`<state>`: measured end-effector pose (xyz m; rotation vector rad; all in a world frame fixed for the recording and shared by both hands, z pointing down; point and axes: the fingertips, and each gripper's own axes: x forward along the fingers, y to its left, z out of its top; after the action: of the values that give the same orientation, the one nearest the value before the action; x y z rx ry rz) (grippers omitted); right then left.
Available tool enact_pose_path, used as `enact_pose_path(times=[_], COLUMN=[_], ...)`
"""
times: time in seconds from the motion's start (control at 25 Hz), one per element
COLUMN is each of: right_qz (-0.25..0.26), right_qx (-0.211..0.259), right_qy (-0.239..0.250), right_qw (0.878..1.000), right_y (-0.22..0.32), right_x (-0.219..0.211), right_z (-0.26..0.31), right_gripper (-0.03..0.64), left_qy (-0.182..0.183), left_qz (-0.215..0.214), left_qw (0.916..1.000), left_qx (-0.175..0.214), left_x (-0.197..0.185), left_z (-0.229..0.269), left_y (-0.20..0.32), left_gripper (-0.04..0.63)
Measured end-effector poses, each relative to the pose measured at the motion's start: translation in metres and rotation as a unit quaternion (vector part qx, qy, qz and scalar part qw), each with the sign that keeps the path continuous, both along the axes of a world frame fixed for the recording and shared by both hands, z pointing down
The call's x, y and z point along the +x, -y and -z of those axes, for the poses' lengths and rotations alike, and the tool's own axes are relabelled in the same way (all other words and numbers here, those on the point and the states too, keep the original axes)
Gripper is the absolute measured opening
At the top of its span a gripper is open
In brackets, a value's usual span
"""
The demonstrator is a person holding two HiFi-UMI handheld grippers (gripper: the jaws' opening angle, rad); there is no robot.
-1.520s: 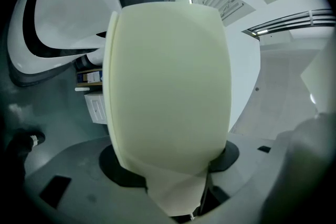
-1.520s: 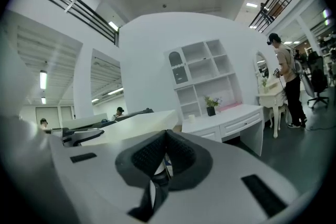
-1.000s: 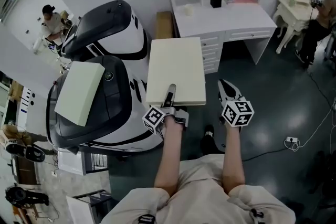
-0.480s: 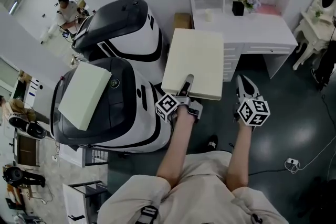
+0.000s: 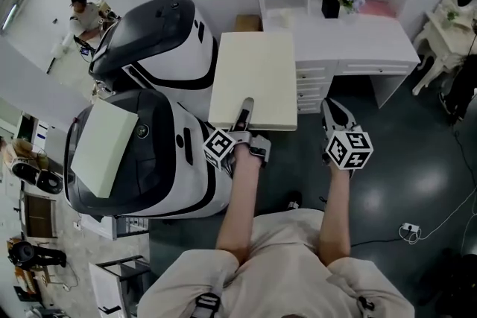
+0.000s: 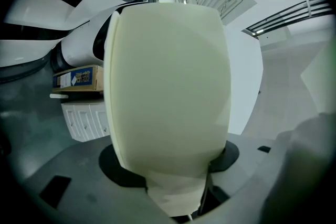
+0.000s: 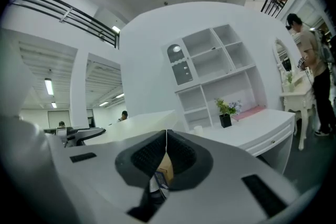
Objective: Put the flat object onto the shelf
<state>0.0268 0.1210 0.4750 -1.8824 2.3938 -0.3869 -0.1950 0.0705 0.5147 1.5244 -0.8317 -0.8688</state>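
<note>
cream flat board (image 5: 253, 78); white desk (image 5: 358, 33); black-white machine (image 5: 160, 41).

Black-and-white pods (image 5: 160, 41), potted plant (image 5: 330, 5), cardboard box (image 5: 248, 22), dark floor (image 5: 406, 160)

Surface and finish findings, head view and right gripper view.
The flat panel (image 5: 253, 78) is cream, matt and smooth, its material not determinable; the second panel (image 5: 102, 147) at 9 o'clock looks alike. The machine shells (image 5: 160, 33) at 10 o'clock are glossy black and white moulded plastic. The desk (image 5: 358, 33) at 1 o'clock is white and smooth, of painted look. The floor (image 5: 417, 160) at 3 o'clock is dark and polished, with light reflections. The box (image 5: 247, 23) at 12 o'clock is brown matt cardboard. The right gripper (image 7: 166, 134) has a grey matt plastic body and black ribbed pads.
</note>
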Motion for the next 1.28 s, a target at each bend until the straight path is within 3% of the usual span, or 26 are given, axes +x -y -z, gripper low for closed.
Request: enact_pose_path(times=[0.2, 0.36, 0.56, 0.76, 1.12, 1.28], right_qz=[-0.013, -0.020, -0.026, -0.030, -0.039, -0.032], right_qx=[-0.006, -0.014, -0.041, -0.047, -0.039, -0.045], right_qy=[0.005, 0.008, 0.018, 0.001, 0.005, 0.005], right_qw=[1.000, 1.000, 0.999, 0.998, 0.998, 0.998], right_y=[0.013, 0.022, 0.028, 0.051, 0.106, 0.138], right_x=[0.026, 0.043, 0.050, 0.052, 0.076, 0.077], right_z=[-0.010, -0.012, -0.034, -0.039, -0.021, -0.027], right_gripper=[0.069, 0.069, 0.069, 0.069, 0.069, 0.069], left_qy=[-0.001, 0.041, 0.015, 0.013, -0.005, -0.008], left_qz=[0.006, 0.012, 0.025, 0.026, 0.016, 0.018], left_qw=[1.0000, 0.9991, 0.9995, 0.9993, 0.9998, 0.9998], left_qx=[-0.003, -0.006, -0.012, -0.024, 0.013, 0.005], left_x=[0.007, 0.001, -0.002, -0.004, 0.015, 0.019], left_z=[-0.012, -0.017, -0.020, -0.032, 0.006, 0.003], left_y=[0.008, 0.008, 0.020, 0.046, 0.103, 0.132], left_gripper=[0.273, 0.273, 0.273, 0.273, 0.273, 0.273])
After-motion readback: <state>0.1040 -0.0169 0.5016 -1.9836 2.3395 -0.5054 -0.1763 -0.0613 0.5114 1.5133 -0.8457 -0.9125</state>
